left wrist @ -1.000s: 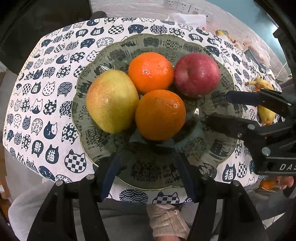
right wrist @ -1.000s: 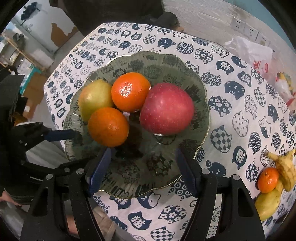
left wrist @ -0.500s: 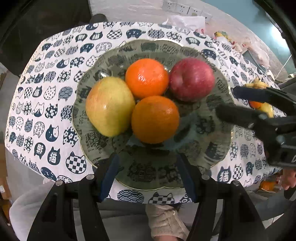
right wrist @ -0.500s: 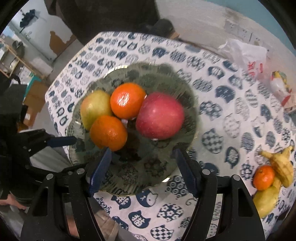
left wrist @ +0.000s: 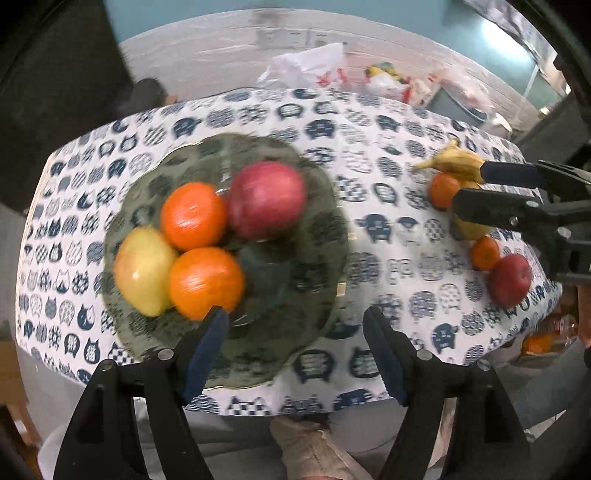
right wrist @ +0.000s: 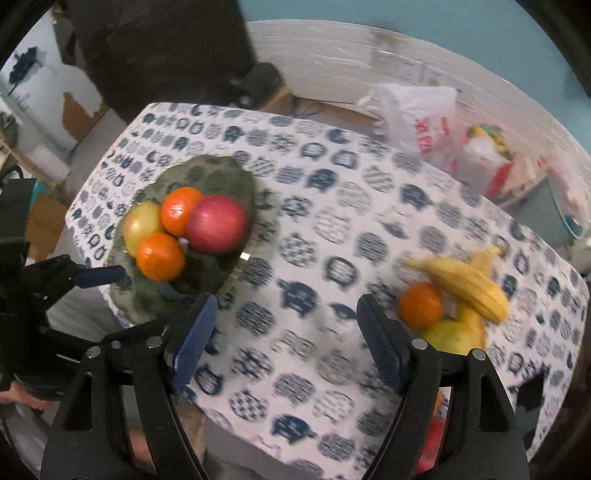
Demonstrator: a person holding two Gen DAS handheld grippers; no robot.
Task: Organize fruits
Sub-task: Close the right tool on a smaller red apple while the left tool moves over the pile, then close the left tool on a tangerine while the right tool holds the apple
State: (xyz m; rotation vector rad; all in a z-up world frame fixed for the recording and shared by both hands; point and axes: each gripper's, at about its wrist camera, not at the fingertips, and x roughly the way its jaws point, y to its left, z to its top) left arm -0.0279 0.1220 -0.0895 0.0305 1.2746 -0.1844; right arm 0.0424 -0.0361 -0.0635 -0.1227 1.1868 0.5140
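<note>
Cat-print tablecloth [right wrist: 314, 258]: both grippers [left wrist: 295, 350] [right wrist: 284, 332] hover above it, jaws spread, empty; plate [left wrist: 314, 295] left, banana [right wrist: 469, 284] right.

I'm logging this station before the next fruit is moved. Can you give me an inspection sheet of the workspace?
Surface: table under white cloth with navy cat print.
Job's things: dark green patterned plate holds a red apple, two oranges and a yellow-green pear. Loose on the cloth: banana, small orange, yellow-green fruit, second red apple.
Clutter: white plastic bags behind the table.
Grippers: left gripper and right gripper open, empty.
Cables: nothing seen.
Surroundings: teal wall.
</note>
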